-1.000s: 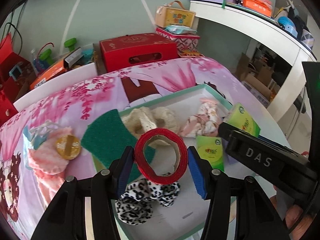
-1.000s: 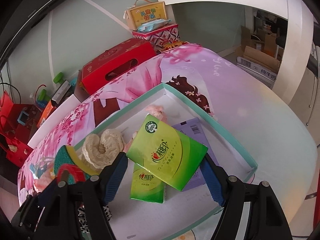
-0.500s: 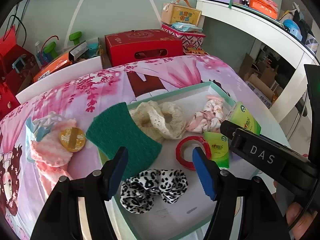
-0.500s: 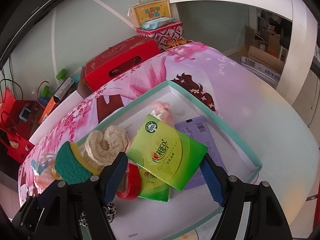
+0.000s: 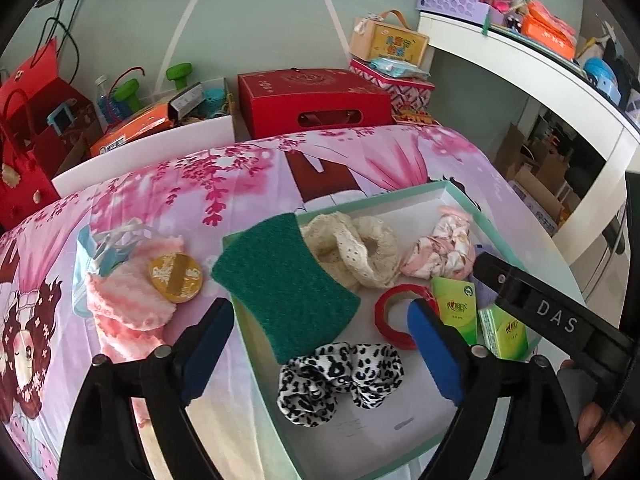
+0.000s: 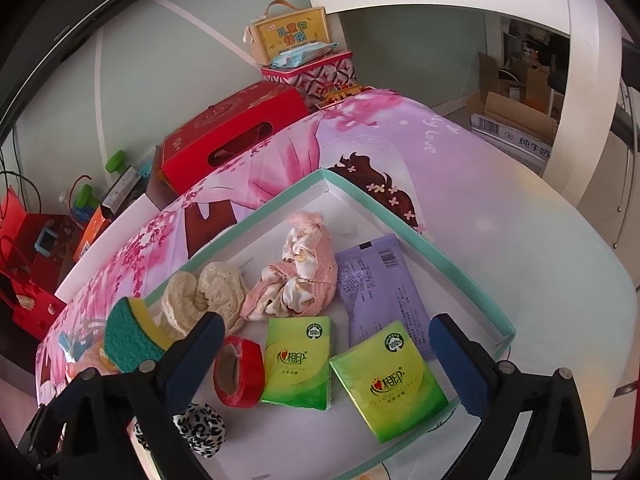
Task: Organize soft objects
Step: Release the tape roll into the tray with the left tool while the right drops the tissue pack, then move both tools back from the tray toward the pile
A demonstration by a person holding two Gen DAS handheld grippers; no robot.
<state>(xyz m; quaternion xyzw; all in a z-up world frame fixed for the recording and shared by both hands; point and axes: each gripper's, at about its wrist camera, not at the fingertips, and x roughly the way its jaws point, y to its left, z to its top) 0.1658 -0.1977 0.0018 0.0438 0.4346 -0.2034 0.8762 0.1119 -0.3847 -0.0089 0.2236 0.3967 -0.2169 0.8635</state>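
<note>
The soft objects lie mostly inside the shallow teal-rimmed tray (image 6: 404,222) in front of you, and both of your tongs stand spread wide with nothing between their blue pads. Your left tongs (image 5: 320,344) hover over the near left part of the tray, straddling the green sponge (image 5: 284,288), which leans over the tray's left rim, and the leopard-print scrunchie (image 5: 340,380) just below it. Your right tongs (image 6: 326,364) hang above the near right part of the tray, with the two green tissue packs (image 6: 298,364) (image 6: 390,380) lying flat on the tray floor between the fingers, close side by side. The red tape roll (image 6: 238,372) lies just left of the tissue packs, beside your right tongs' left finger. Farther in, the cream crochet scrunchie (image 6: 208,300) and the pink floral scrunchie (image 6: 296,280) rest next to each other, and a purple packet (image 6: 376,284) lies flat along the right wall. Outside the tray, on the pink flowered cloth (image 5: 160,184) to the left, you have a pink fluffy cloth (image 5: 128,300) with a round gold tin (image 5: 175,278) on it and a blue face mask (image 5: 96,256) beside it. A red box (image 5: 312,102) stands beyond the desk.
</note>
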